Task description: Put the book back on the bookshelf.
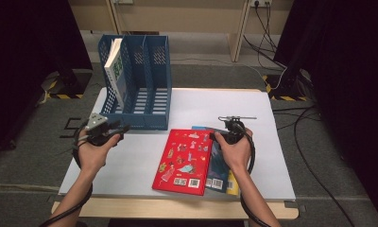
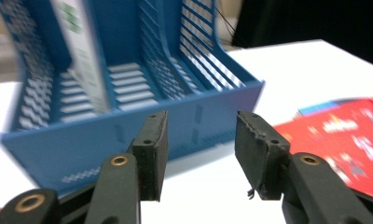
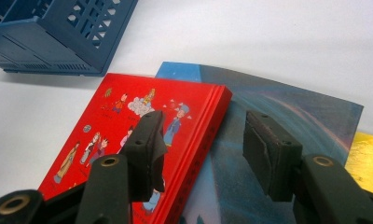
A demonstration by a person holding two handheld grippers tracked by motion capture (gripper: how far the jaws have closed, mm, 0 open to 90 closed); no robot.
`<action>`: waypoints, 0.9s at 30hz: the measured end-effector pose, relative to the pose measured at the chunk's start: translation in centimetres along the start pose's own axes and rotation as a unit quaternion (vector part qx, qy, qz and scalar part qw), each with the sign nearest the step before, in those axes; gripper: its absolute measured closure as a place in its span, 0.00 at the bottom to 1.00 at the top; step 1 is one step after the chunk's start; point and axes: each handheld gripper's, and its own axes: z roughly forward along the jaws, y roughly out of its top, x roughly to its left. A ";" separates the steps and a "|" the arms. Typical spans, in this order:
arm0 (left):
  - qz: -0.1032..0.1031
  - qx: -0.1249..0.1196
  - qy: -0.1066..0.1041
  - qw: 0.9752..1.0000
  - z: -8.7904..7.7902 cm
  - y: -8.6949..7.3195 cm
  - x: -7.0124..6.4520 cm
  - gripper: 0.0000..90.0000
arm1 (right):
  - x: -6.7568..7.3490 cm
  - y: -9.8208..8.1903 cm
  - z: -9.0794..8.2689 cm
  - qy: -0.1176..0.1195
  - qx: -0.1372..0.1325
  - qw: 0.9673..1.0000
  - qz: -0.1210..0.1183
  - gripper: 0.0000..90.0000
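Just above red book [image 3: 128, 135]: right hand-held gripper [image 3: 201, 154]

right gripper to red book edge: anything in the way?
Nothing visible. The right gripper hangs open just over the red book, its jaws straddling the book's right edge. Beneath that edge lies the dark blue book, so the lower jaw would meet that cover.

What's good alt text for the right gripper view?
Two open black jaws of the right gripper straddle the spine edge of a red illustrated hardcover book, which lies on a dark blue book; a blue plastic file rack stands on the white table.
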 end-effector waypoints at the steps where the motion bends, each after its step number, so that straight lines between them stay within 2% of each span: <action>1: 0.002 0.004 -0.005 1.000 0.3 -0.2 -0.4 0.59 | 0.0 0.1 0.1 -0.001 0.002 1.000 0.001 0.54; 6: 0.009 0.022 -0.030 0.999 1.3 -1.4 -1.9 0.58 | -0.2 0.1 0.6 -0.003 0.008 1.000 0.003 0.54; 11: 0.017 0.043 -0.058 0.997 2.5 -2.7 -3.6 0.59 | -0.5 0.0 0.8 -0.007 0.011 1.000 0.012 0.54; 16: 0.026 0.061 -0.086 0.994 3.5 -3.8 -5.4 0.61 | -0.9 0.1 1.0 -0.004 0.019 1.000 0.020 0.53; 21: 0.028 0.075 -0.101 0.992 4.5 -4.7 -6.6 0.61 | -1.3 0.0 1.1 -0.006 0.025 0.999 0.025 0.52; 27: 0.038 0.097 -0.117 0.988 5.1 -5.8 -7.9 0.62 | -1.3 0.3 1.2 -0.010 0.026 0.999 0.026 0.53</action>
